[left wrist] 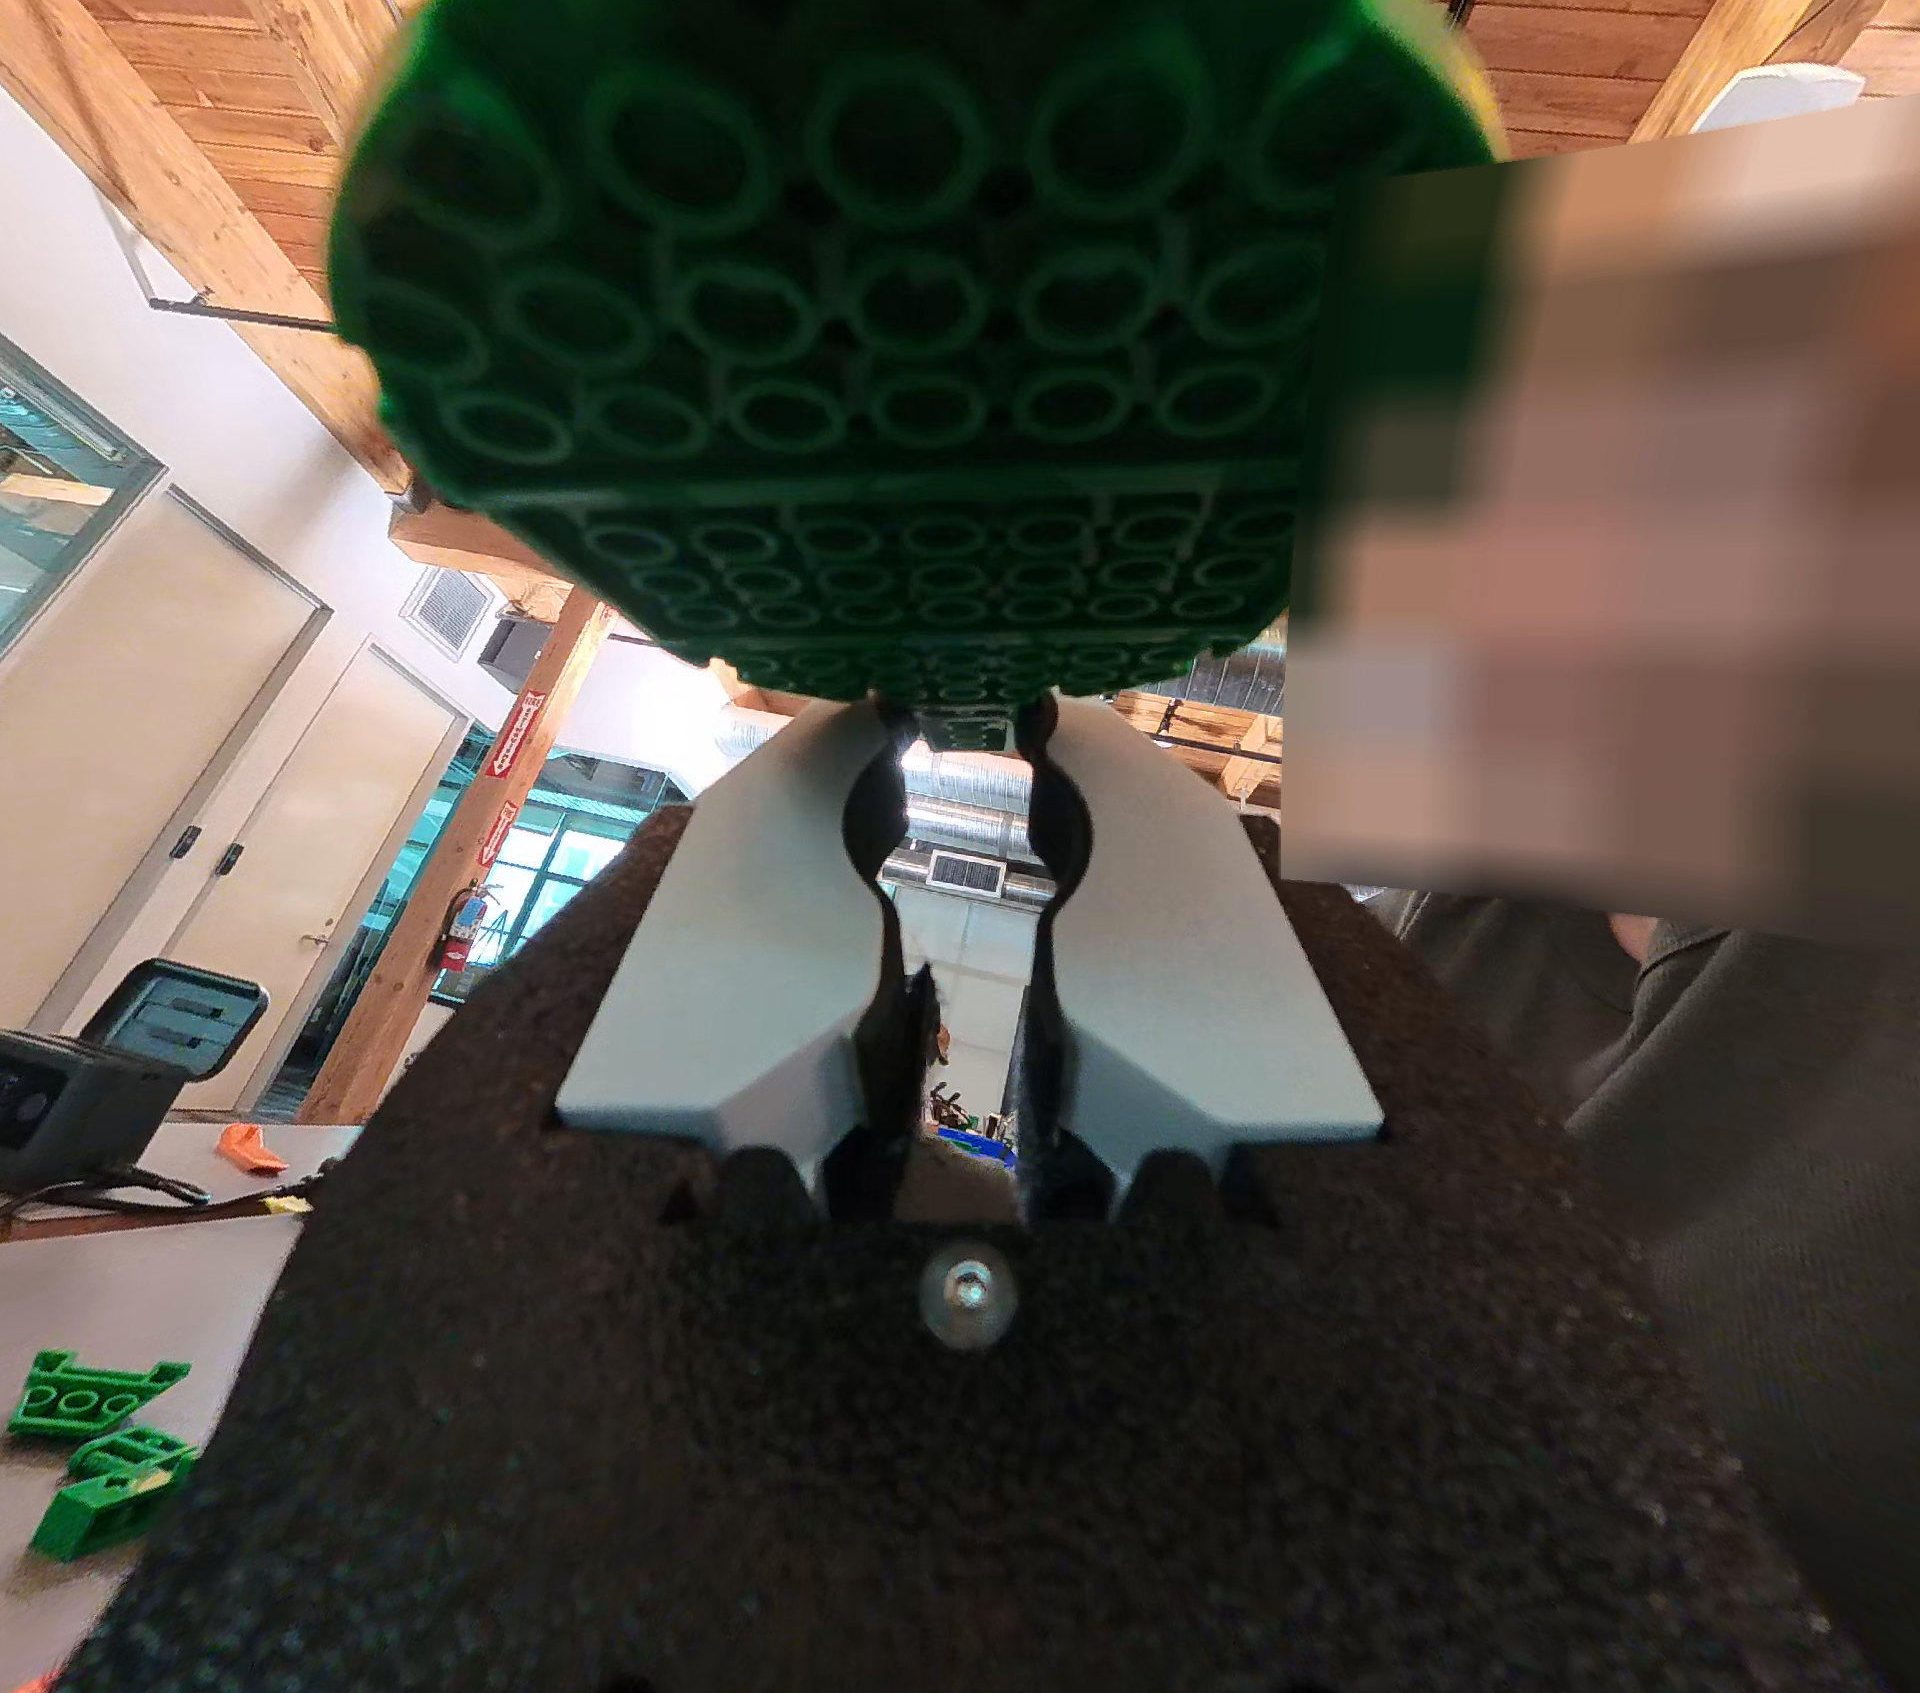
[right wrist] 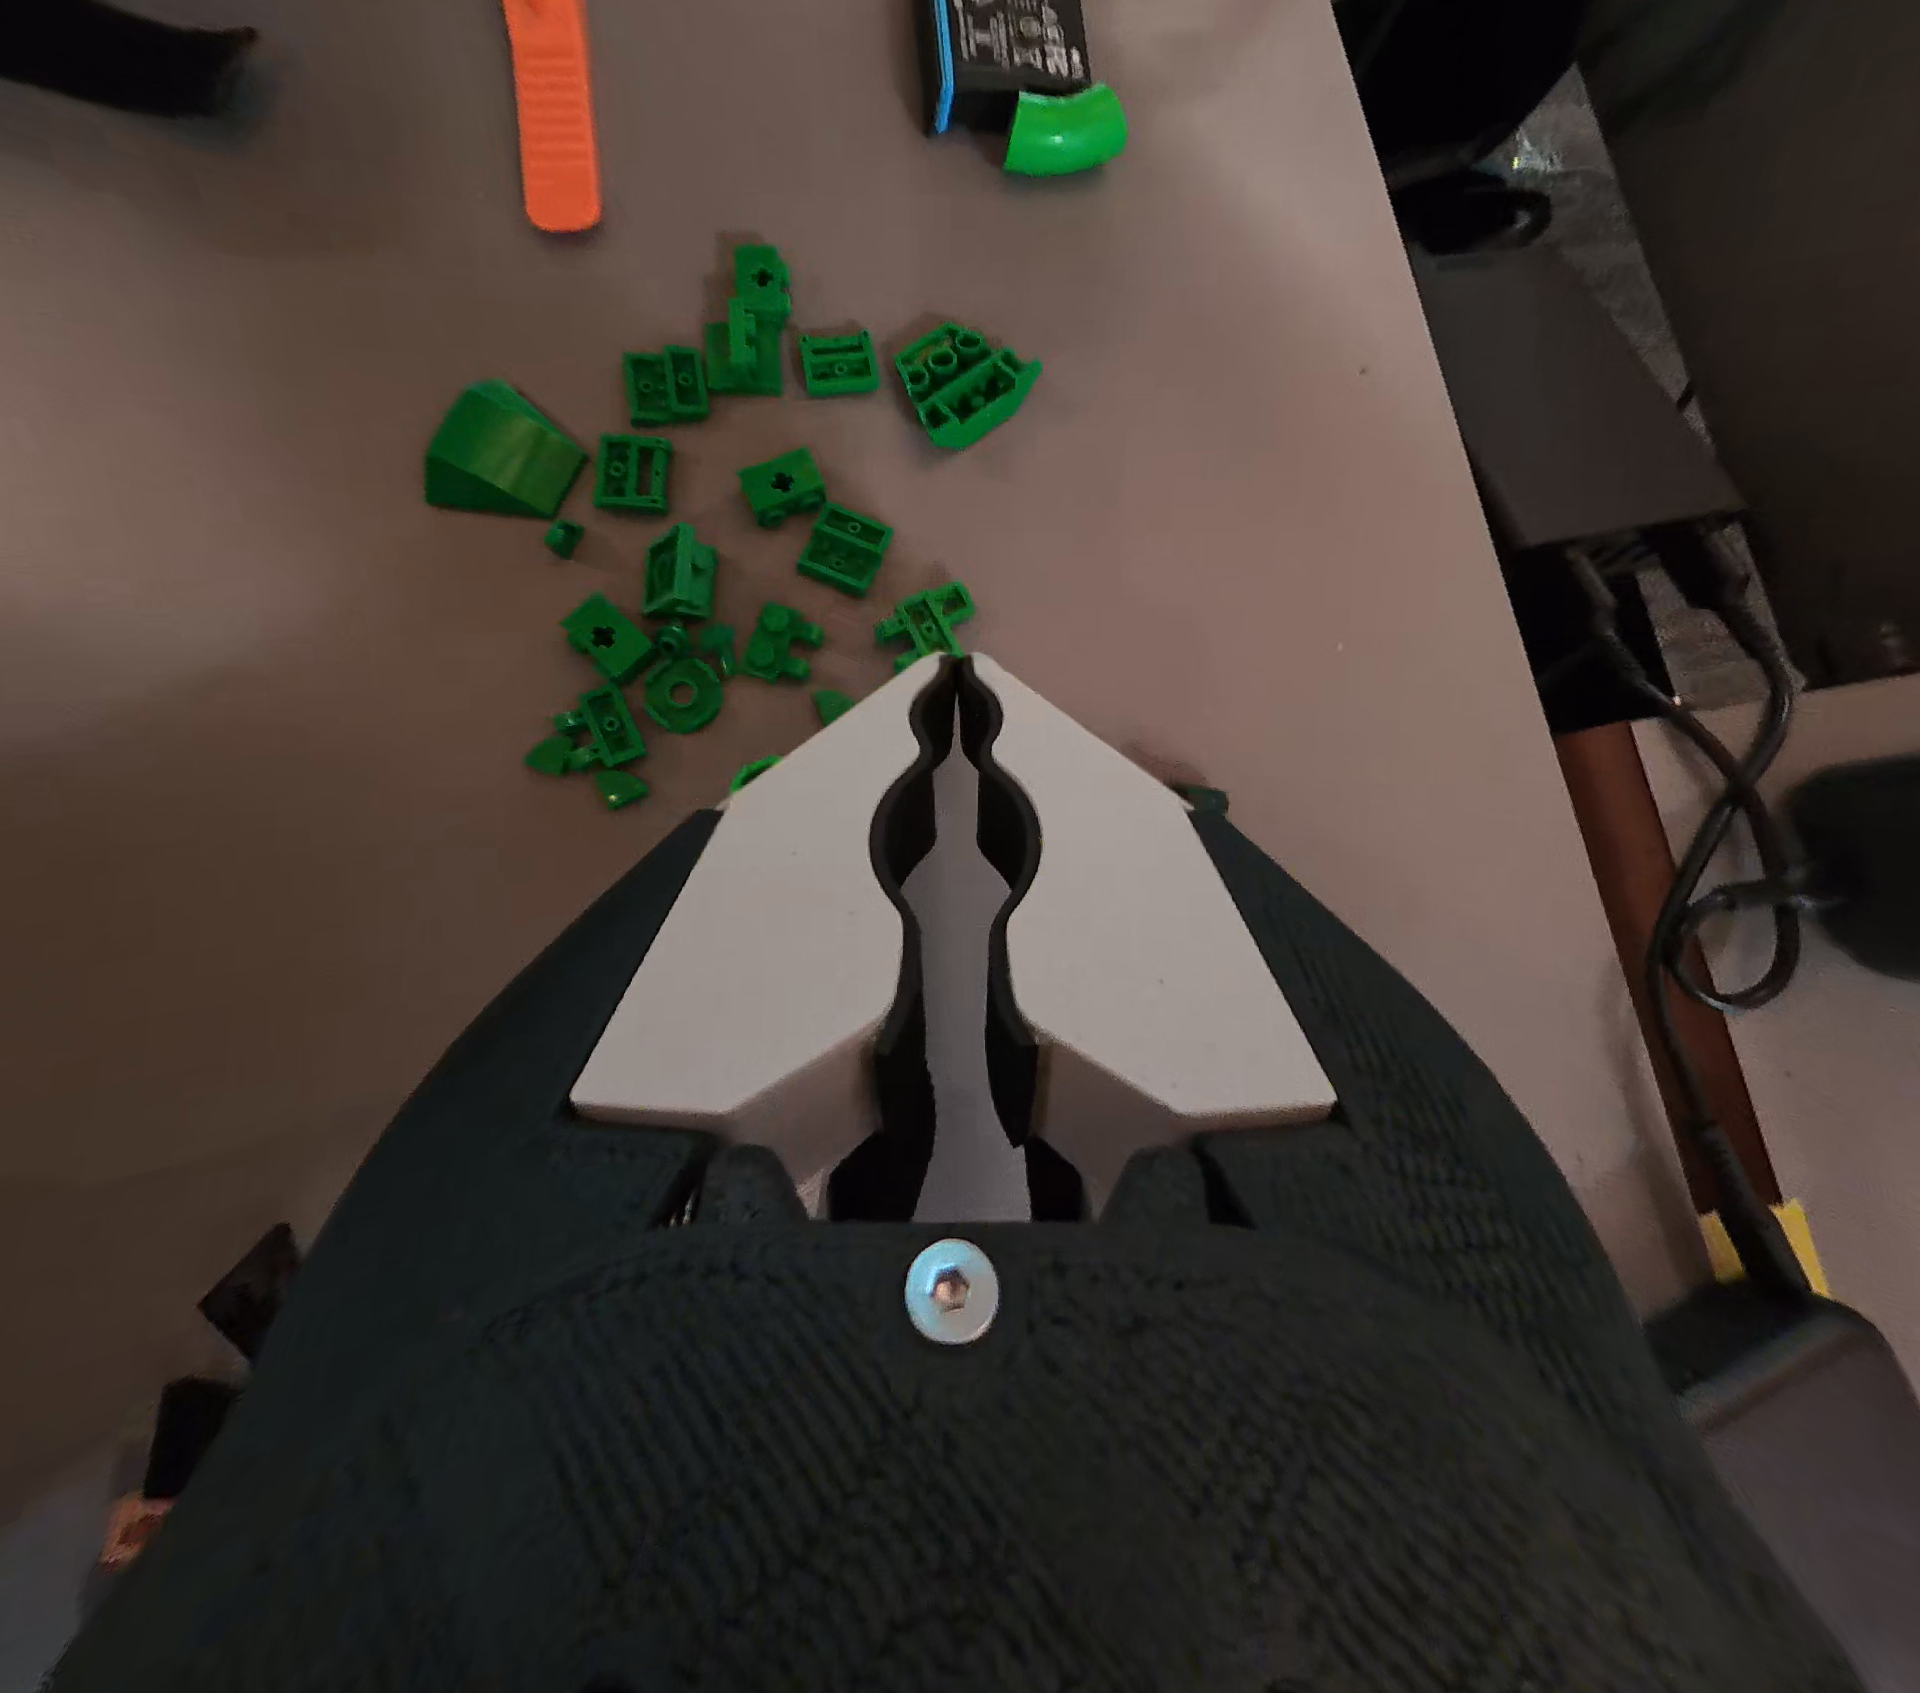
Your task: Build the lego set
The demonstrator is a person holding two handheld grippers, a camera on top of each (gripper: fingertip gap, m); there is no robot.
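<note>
In the left wrist view my left gripper point(left wrist: 966, 724) points upward and is shut on a small tab at the near edge of a large round green lego assembly point(left wrist: 883, 293). The assembly's underside with its rings of tubes faces the camera. In the right wrist view my right gripper point(right wrist: 956, 667) hangs over the brown table point(right wrist: 1195, 500) with its fingertips point(right wrist: 987, 687) closed together. They meet right at the near edge of a small green clip piece point(right wrist: 925, 617). I cannot tell whether that piece is pinched. Several loose green pieces point(right wrist: 727, 521) lie just ahead and to the left.
An orange brick separator point(right wrist: 549, 74), a black box point(right wrist: 992, 12) and a light green curved piece point(right wrist: 1060, 131) lie farther off. The table's right edge point(right wrist: 1423, 417) drops to cables point(right wrist: 1714, 812). A person's sleeve point(left wrist: 1714, 1176) is at the right; green bricks point(left wrist: 94, 1404) lie at the lower left. My right fingertips sit around 30 cm from my left ones. It is some 15 cm from my right tips to the orange brick separator point(right wrist: 549, 74).
</note>
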